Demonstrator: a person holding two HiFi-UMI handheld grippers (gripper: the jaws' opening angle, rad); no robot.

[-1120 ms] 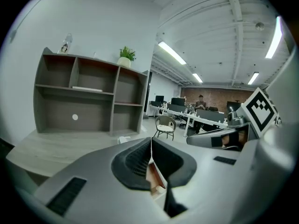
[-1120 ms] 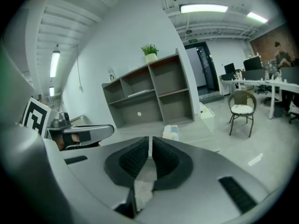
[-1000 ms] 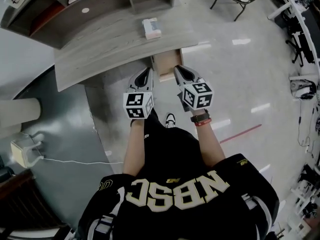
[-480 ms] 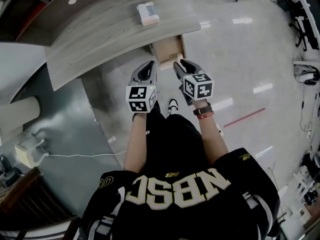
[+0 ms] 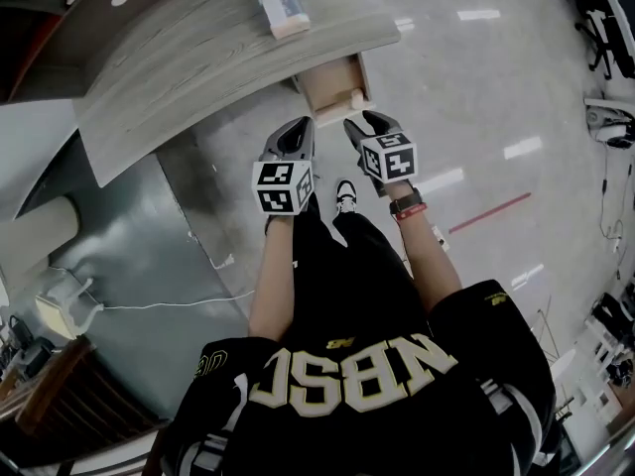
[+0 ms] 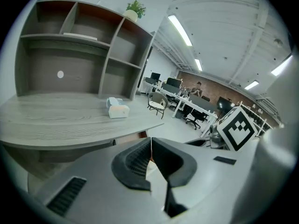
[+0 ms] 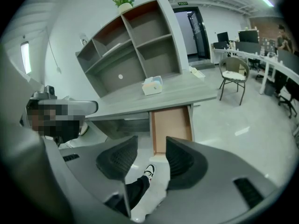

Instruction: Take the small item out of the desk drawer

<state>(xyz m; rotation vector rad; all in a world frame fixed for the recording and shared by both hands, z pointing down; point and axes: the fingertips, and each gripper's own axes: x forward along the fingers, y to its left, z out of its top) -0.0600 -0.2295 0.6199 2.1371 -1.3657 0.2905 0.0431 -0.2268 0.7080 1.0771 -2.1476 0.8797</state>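
Observation:
The grey desk (image 5: 198,67) has one wooden drawer (image 5: 335,85) pulled out toward me. In the right gripper view the drawer (image 7: 171,124) shows a bare wooden bottom, and I can make out no small item in it. My right gripper (image 5: 368,123) hovers just in front of the drawer's front edge. Its jaws (image 7: 152,146) are opening with nothing between them. My left gripper (image 5: 295,133) is beside it to the left, short of the desk edge. In its own view that gripper (image 6: 150,141) is shut and empty.
A small pale box (image 5: 281,12) lies on the desktop, also visible from the right gripper (image 7: 153,85). A shelf unit (image 7: 135,50) with a plant (image 7: 124,2) stands on the desk. My shoe (image 5: 342,194) is below the drawer. A white box with a cable (image 5: 62,300) sits on the floor at left.
The right gripper's jaws have parted and it has drawn back slightly from the drawer's front. The desk has slid up in the head view. The left gripper stays shut.

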